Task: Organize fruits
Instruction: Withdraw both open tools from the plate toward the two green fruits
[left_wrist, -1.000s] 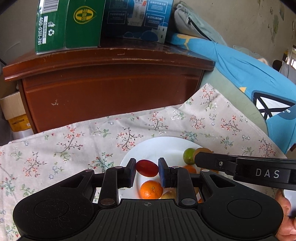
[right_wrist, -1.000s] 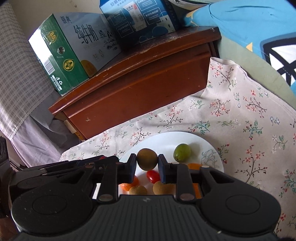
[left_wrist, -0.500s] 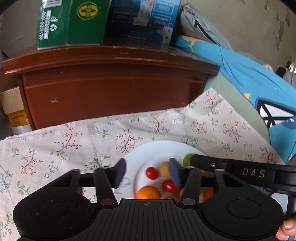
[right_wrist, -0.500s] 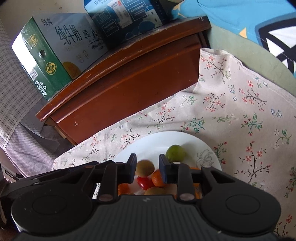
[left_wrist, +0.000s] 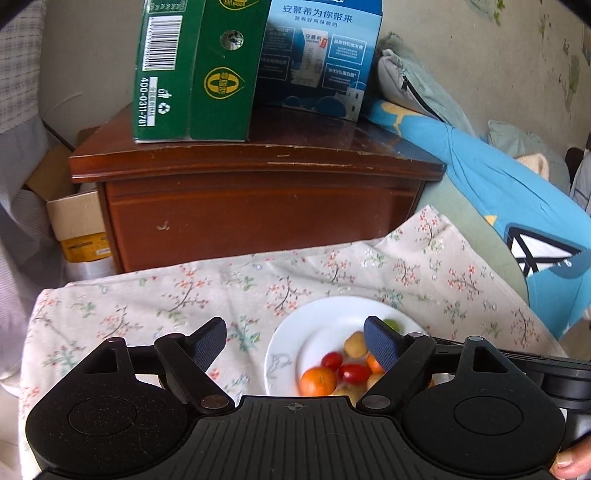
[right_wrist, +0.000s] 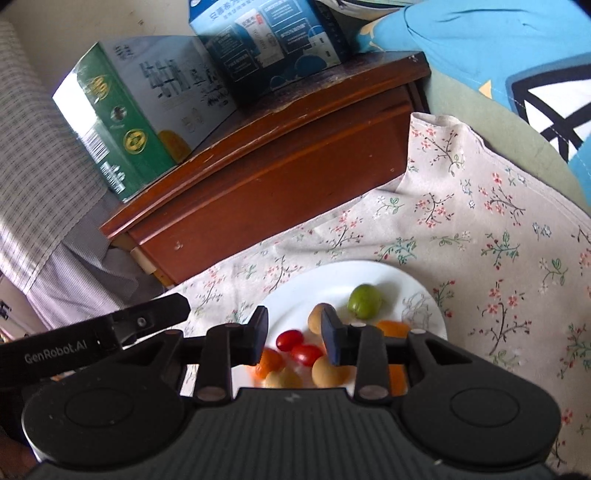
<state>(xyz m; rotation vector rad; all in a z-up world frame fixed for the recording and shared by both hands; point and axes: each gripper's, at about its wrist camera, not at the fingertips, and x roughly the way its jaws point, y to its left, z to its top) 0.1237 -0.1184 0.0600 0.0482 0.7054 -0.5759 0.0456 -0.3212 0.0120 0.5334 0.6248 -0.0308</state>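
Observation:
A white plate on the flowered cloth holds several small fruits: an orange mandarin, two red cherry tomatoes, a brownish kiwi and a green fruit. My left gripper is wide open and empty above the plate's left rim. My right gripper is open and empty just above the fruits; the kiwi lies by its right finger. The plate also shows in the right wrist view.
A brown wooden cabinet stands behind the cloth, with a green carton and a blue carton on top. Blue bedding lies at the right. A cardboard box sits on the floor at the left.
My left gripper let go of a red tomato onto the plate, opened wide and drew back. My right gripper released the kiwi onto the plate and opened.

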